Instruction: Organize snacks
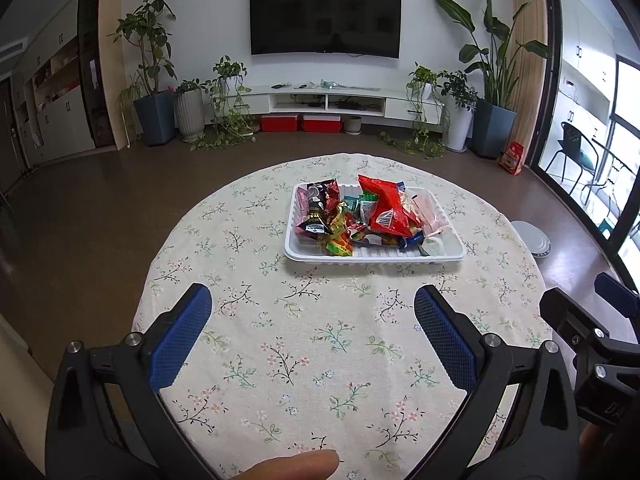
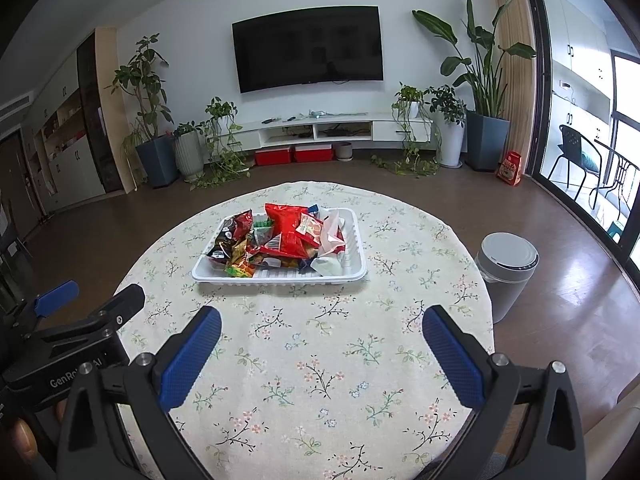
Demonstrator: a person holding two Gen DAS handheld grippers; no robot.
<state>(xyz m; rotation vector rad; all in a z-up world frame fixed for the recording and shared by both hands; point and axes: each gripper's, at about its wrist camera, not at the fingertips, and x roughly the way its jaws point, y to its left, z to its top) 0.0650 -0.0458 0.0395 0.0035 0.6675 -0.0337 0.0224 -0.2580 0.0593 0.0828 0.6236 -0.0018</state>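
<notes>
A white plastic tray (image 1: 448, 254) sits on the far half of a round table with a floral cloth (image 1: 320, 360). It holds a pile of snack packets: a big red bag (image 1: 390, 208), a dark brown-red packet (image 1: 318, 208), a pink packet (image 1: 430, 212) and small colourful ones. The tray also shows in the right wrist view (image 2: 352, 272) with the red bag (image 2: 290, 228). My left gripper (image 1: 313, 300) is open and empty above the cloth, well short of the tray. My right gripper (image 2: 322, 322) is open and empty too, beside the left.
A grey lidded bin (image 2: 506, 276) stands on the floor right of the table. Beyond the table are brown floor, a TV (image 1: 324, 18), a low white cabinet, potted plants and red boxes. A glass door is at the right.
</notes>
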